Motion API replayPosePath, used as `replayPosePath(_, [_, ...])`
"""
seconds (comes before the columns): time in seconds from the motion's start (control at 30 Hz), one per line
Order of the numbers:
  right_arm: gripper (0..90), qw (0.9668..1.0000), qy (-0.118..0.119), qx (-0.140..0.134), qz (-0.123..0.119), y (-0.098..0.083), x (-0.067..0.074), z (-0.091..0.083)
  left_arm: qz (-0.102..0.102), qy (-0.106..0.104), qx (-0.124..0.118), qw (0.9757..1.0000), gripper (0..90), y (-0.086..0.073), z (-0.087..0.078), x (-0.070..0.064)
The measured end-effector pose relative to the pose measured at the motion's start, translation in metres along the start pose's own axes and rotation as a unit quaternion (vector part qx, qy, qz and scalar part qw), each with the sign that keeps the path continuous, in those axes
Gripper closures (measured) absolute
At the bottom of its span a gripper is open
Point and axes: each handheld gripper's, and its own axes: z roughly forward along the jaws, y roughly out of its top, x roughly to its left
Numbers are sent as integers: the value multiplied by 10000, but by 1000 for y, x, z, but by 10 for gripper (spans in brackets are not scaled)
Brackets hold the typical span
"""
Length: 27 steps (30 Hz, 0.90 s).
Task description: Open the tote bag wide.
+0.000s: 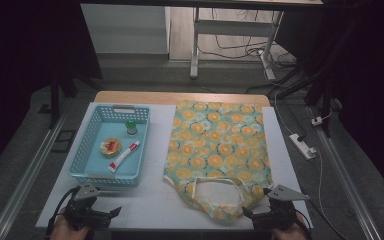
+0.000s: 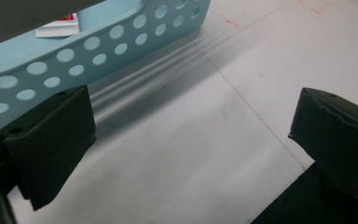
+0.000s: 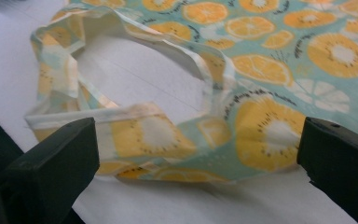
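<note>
My right tool [image 3: 196, 154] gapes wide at the orange-print bag [image 1: 219, 150], whose handle loop partly folds under itself near the worktop [image 1: 152, 197] edge. My left tool [image 2: 186, 144], equally wide, sits just beside the blue basket [image 1: 87, 172]; its wall hides most of the tube [image 2: 56, 27].

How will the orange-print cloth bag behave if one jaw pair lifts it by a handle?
The cloth bag lies flat and creased, so it will probably sag and fold. Its handle looks thin and limp, likely easy to pinch. It seems light.

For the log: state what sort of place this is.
Probably a lab or recording workspace, not a home: a white table in a dark-curtained bay, a power strip with cables on the floor, and a desk frame behind.
</note>
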Motion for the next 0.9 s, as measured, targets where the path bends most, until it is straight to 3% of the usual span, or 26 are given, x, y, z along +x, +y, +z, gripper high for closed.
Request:
replayPosePath(0.43, [0, 9986, 208, 221, -438, 13, 25, 7, 10, -25, 38, 10000, 0, 0, 1, 0])
replayPosePath(0.9, [0, 9939, 741, 388, -724, 23, 52, 24, -3, -57, 47, 10000, 0, 0, 1, 1])
